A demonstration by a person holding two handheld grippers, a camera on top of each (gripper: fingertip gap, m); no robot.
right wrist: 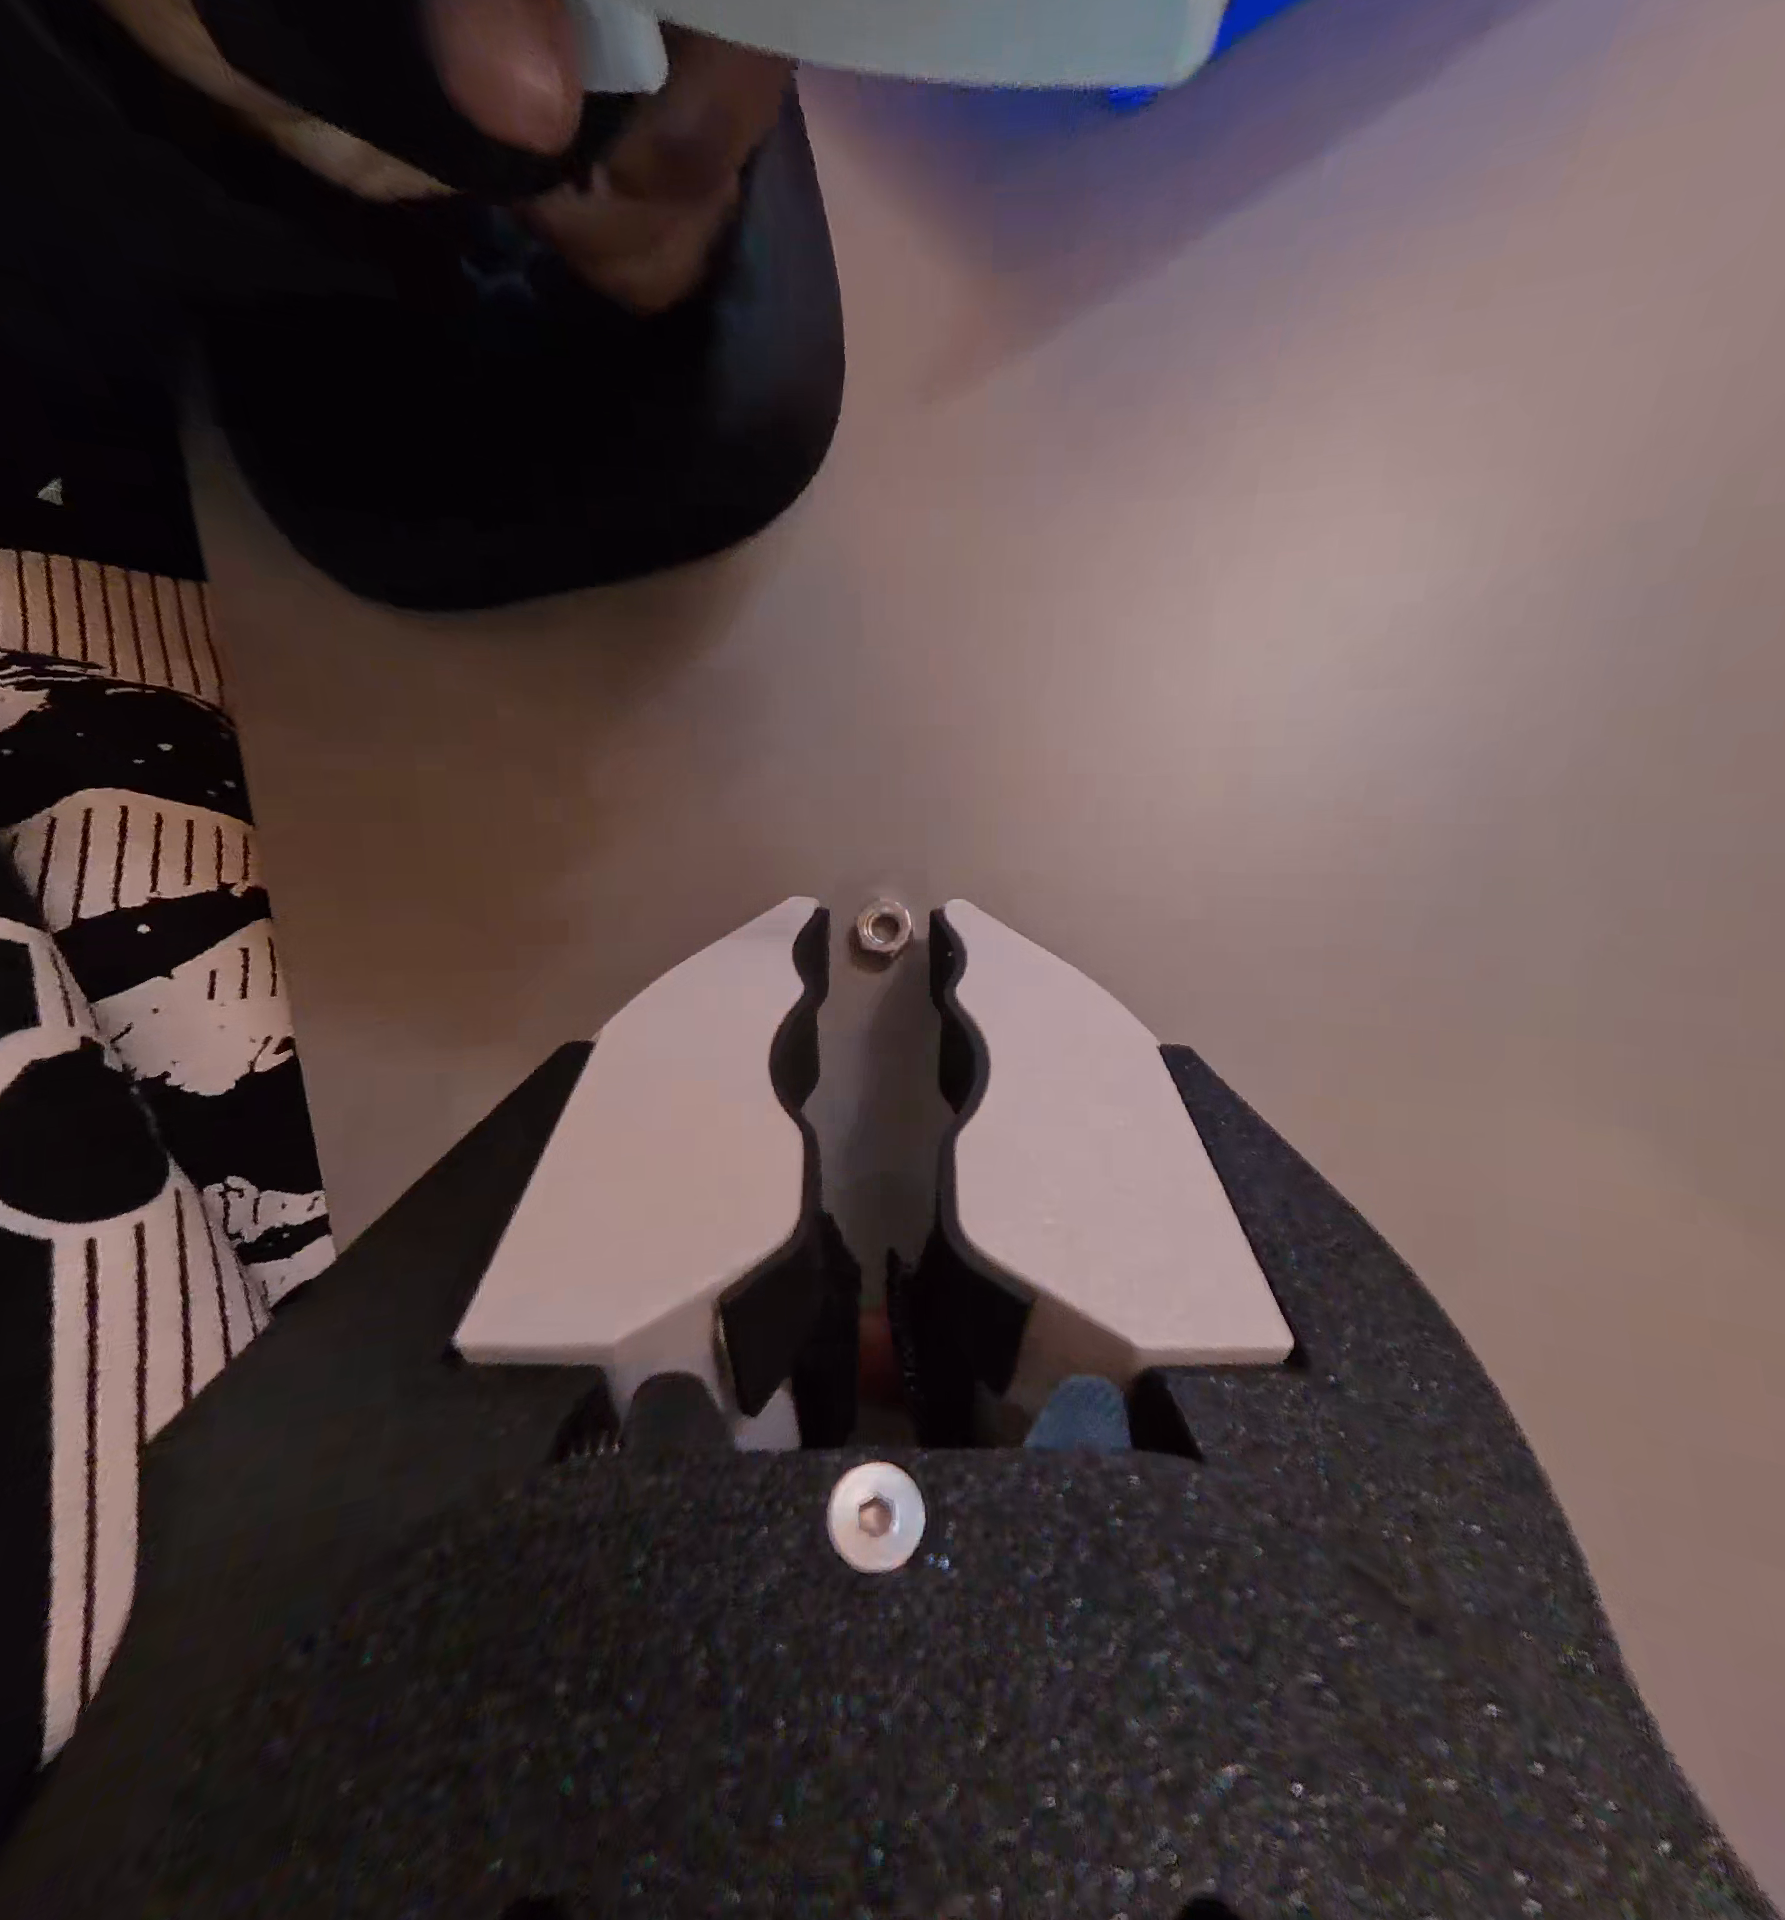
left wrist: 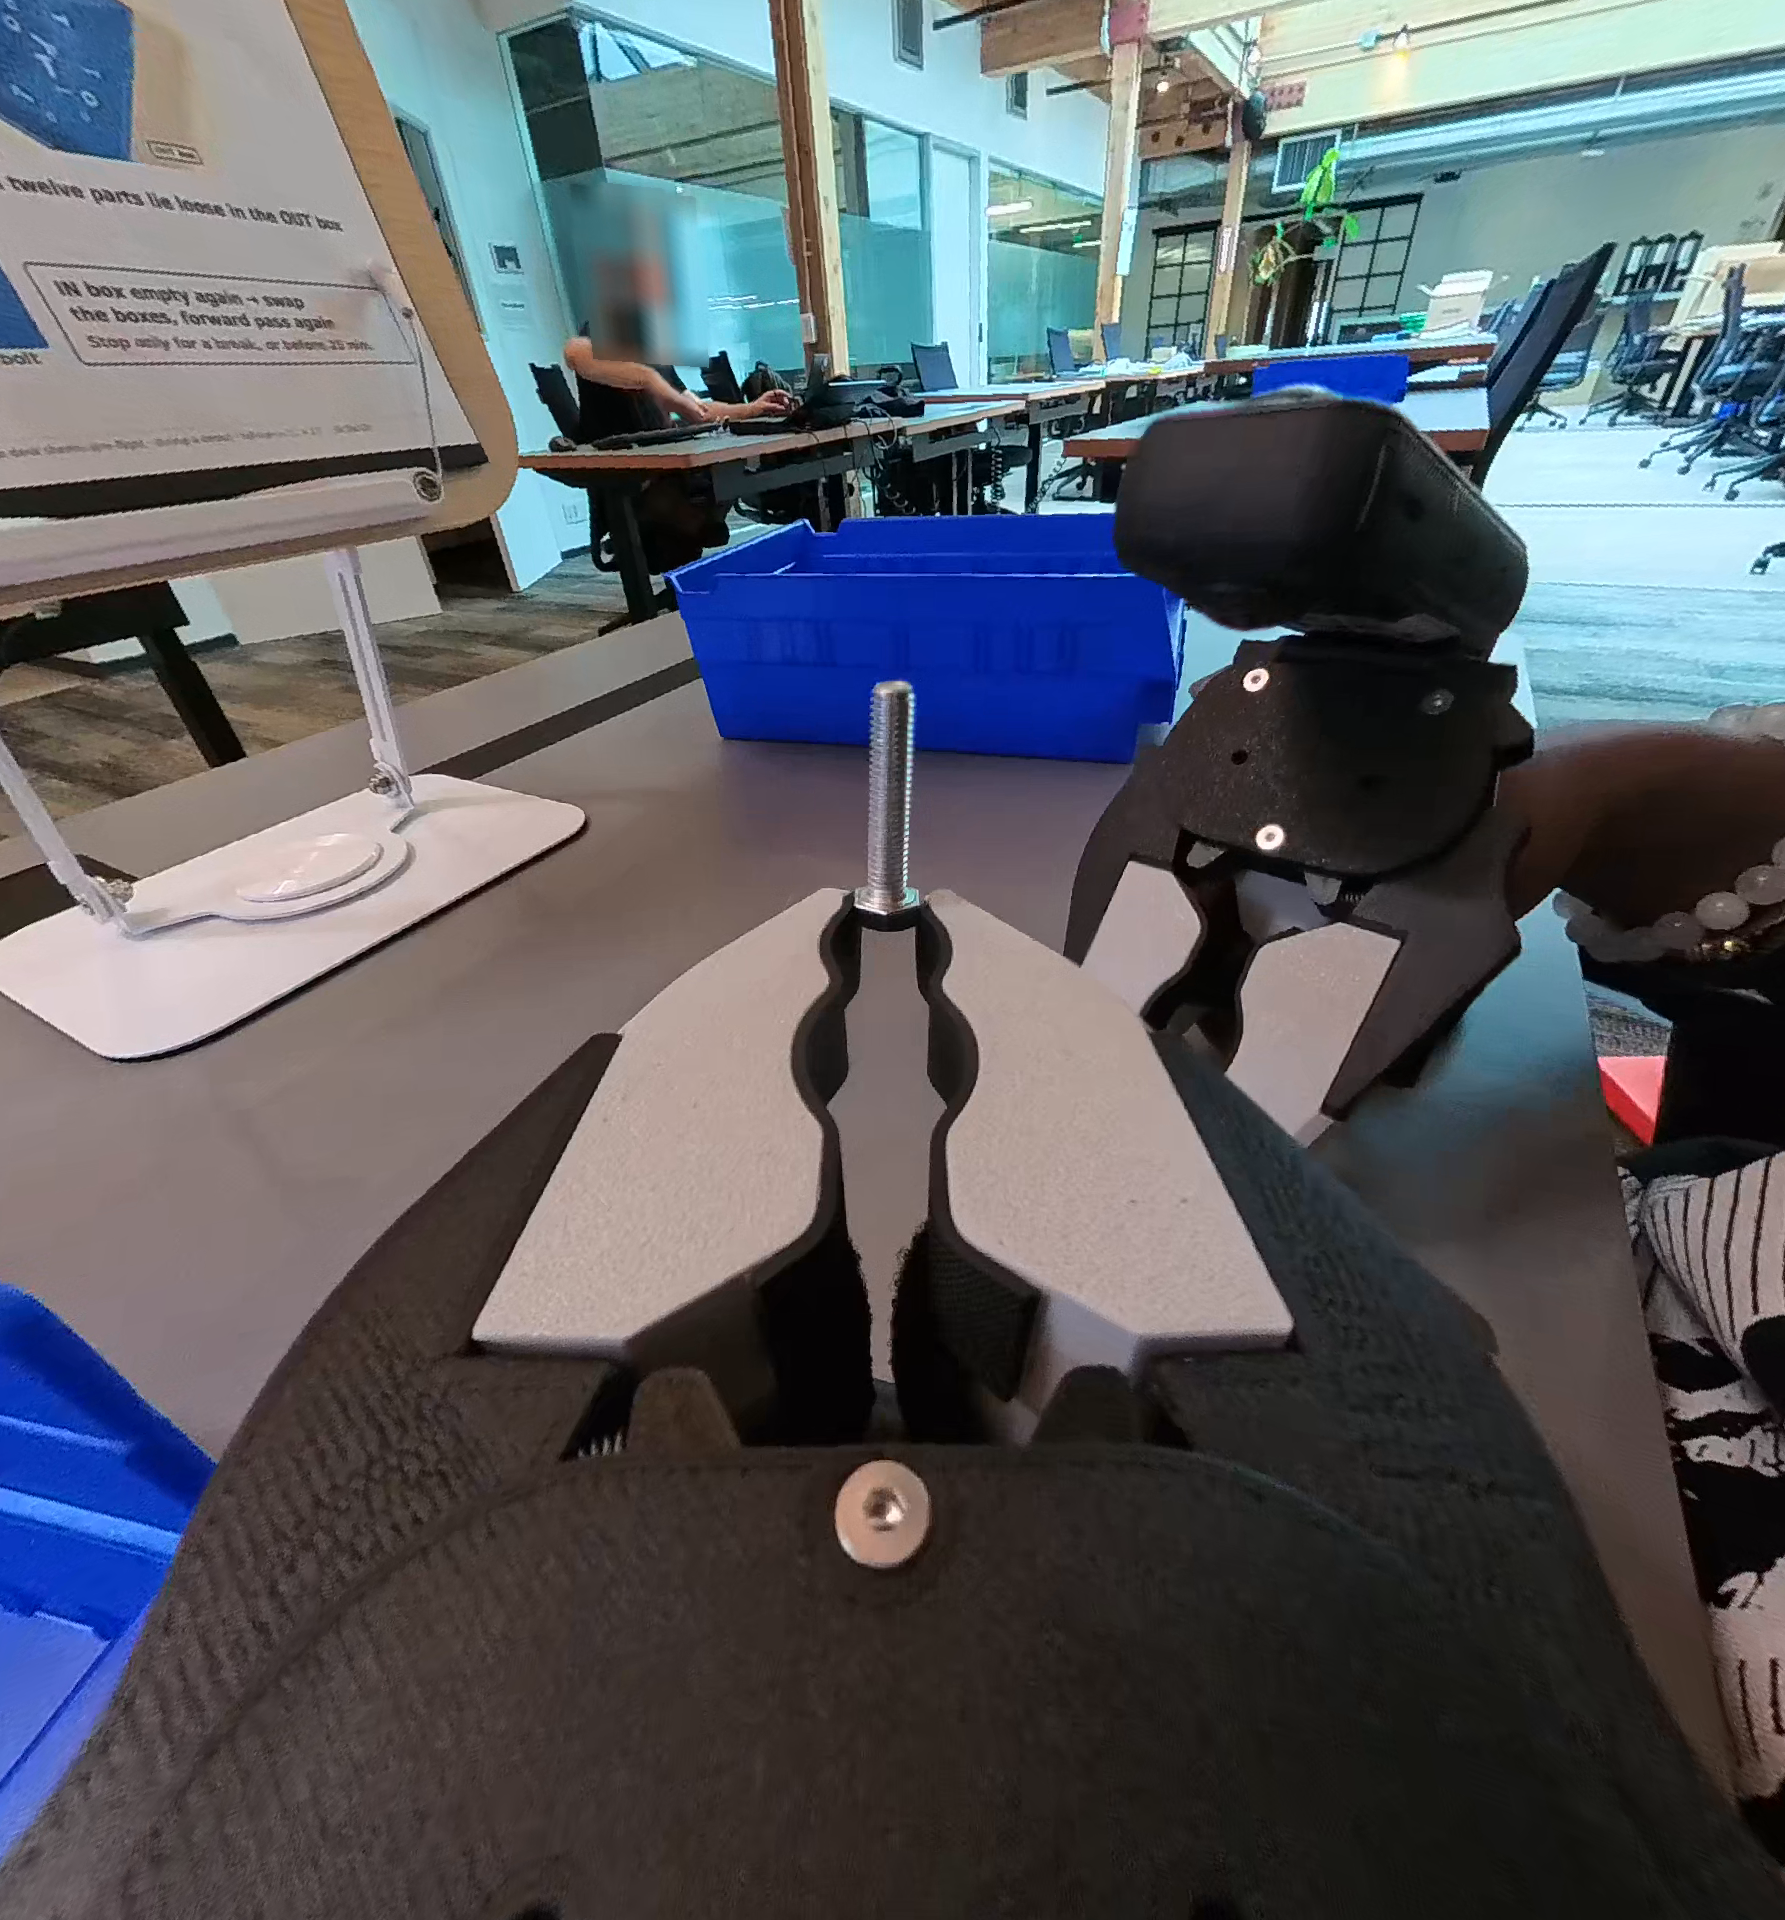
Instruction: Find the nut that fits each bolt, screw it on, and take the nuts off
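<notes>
Left tongs: clamped on the bolt head, shank upright. Right tongs: parted, tips straddling the nut, flat on the worktop. Close squarely on its flats, then lift level. Beyond: blue bin, white stand.

Printed instr. sheet on stand
</notes>
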